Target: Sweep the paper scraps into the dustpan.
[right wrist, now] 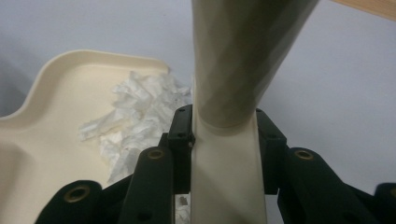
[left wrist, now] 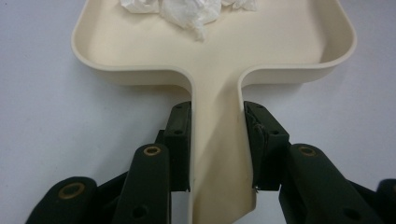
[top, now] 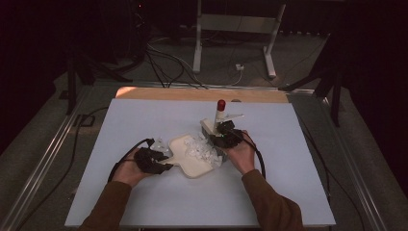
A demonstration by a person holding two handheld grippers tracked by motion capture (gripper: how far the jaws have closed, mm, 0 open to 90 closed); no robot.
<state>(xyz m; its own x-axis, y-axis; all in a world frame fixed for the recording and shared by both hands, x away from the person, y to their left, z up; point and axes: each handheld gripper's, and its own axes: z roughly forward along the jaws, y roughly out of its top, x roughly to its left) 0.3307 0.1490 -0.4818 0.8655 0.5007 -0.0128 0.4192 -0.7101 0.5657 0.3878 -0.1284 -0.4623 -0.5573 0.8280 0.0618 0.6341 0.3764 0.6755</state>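
A cream dustpan [top: 185, 167] lies on the white table with crumpled white paper scraps [top: 199, 149] in it. My left gripper [top: 161, 161] is shut on the dustpan's handle [left wrist: 217, 154], one pad on each side, and the pan [left wrist: 280, 46] with the scraps [left wrist: 182, 9] lies just ahead. My right gripper [top: 223, 137] is shut on a cream brush handle [right wrist: 243, 56] that rises to a red cap [top: 221, 103]. Its jaws [right wrist: 224, 116] stand at the pan's right edge, beside the pan [right wrist: 46, 121] and the scraps [right wrist: 135, 112]. The brush's bristles are hidden.
The white table top [top: 144, 202] has free room all around the pan. A wooden strip [top: 192, 94] runs along its far edge. Beyond it are floor cables [top: 163, 62] and a white frame stand [top: 235, 29]. Metal rails flank the table.
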